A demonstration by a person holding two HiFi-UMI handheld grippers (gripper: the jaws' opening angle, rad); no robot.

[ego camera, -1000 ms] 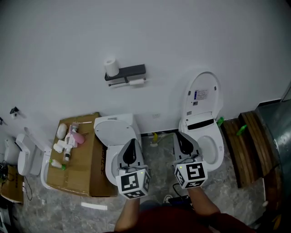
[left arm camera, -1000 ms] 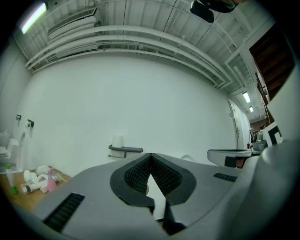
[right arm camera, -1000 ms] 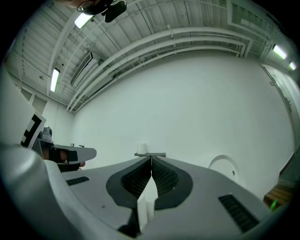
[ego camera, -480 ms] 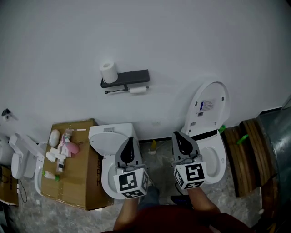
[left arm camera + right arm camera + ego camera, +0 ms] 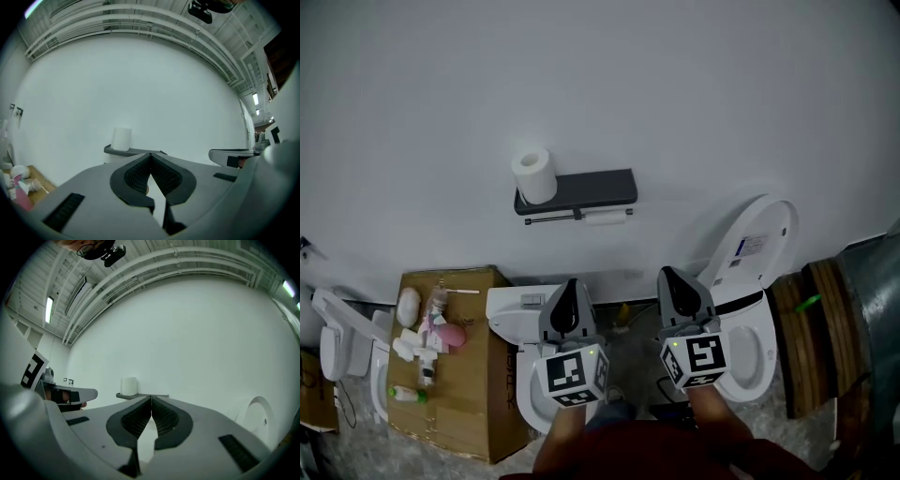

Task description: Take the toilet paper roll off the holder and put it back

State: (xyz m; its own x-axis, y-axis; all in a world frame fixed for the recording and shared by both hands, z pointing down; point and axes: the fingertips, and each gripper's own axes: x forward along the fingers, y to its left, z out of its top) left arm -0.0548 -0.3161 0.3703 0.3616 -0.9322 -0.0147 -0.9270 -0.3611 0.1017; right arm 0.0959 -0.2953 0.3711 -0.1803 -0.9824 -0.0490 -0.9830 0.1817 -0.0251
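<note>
Left hand-held gripper and right hand-held gripper: jaws closed, empty.

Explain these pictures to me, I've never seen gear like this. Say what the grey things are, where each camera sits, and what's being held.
There is no robot here. A person holds two grey hand tools with pinching jaws, the left gripper and the right gripper. The checkered cubes belong to them. One picture comes from a camera on the person's head, looking down. The other two come from cameras riding on each gripper, looking along its jaws. Both pairs of jaws are closed and hold nothing. Ahead, a white toilet paper roll stands upright on the left end of a dark grey wall shelf. Below are a white toilet with its lid raised, another white toilet, and a brown cardboard box carrying bottles.
</note>
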